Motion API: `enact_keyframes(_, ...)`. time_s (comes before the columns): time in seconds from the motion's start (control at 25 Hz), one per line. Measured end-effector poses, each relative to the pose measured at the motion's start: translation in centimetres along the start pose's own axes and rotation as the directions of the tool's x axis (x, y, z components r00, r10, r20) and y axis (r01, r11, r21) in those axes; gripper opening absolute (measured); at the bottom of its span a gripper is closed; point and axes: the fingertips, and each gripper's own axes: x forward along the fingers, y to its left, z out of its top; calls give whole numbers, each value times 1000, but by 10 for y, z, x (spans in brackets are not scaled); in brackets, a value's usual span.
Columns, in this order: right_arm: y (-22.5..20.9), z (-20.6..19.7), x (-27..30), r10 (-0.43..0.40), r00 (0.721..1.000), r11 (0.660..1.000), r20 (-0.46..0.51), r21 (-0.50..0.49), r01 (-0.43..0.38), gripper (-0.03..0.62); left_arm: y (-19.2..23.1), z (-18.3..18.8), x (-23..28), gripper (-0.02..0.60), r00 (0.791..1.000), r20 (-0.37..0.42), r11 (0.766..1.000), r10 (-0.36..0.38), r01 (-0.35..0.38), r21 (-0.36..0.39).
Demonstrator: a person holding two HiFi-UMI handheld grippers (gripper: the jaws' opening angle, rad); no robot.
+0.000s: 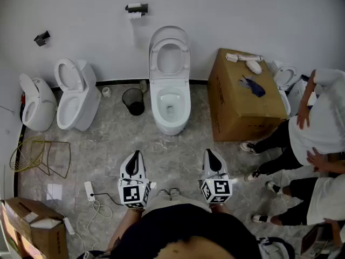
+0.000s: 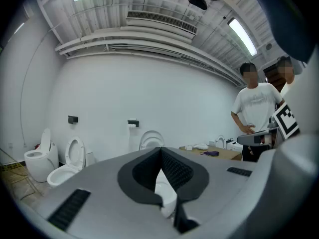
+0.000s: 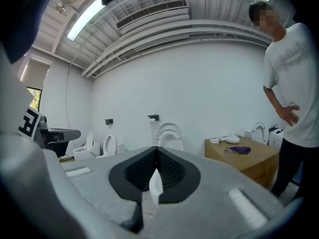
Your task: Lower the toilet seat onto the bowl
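The white toilet (image 1: 170,108) stands against the far wall, straight ahead of me. Its seat (image 1: 170,59) and lid are raised and lean back against the wall, leaving the bowl uncovered. My left gripper (image 1: 134,162) and right gripper (image 1: 213,157) hang side by side near my body, well short of the toilet. Both are shut with nothing between the jaws. In the left gripper view the raised seat (image 2: 151,139) shows above the closed jaws (image 2: 160,151). In the right gripper view the seat (image 3: 169,134) rises behind the closed jaws (image 3: 156,153).
A black waste bin (image 1: 133,101) sits left of the toilet. A large cardboard box (image 1: 245,96) with small items on top stands to its right. Two more toilets (image 1: 75,93) stand at the left. Two people (image 1: 318,124) are at the right. Cables (image 1: 99,201) lie on the floor.
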Motion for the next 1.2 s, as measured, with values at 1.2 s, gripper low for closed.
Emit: enact_keyframes(1.2, -44, 10, 51, 45, 999, 998, 14, -41, -45, 6, -16, -2, 63, 2, 1000, -6, 1000, 14, -14, 1)
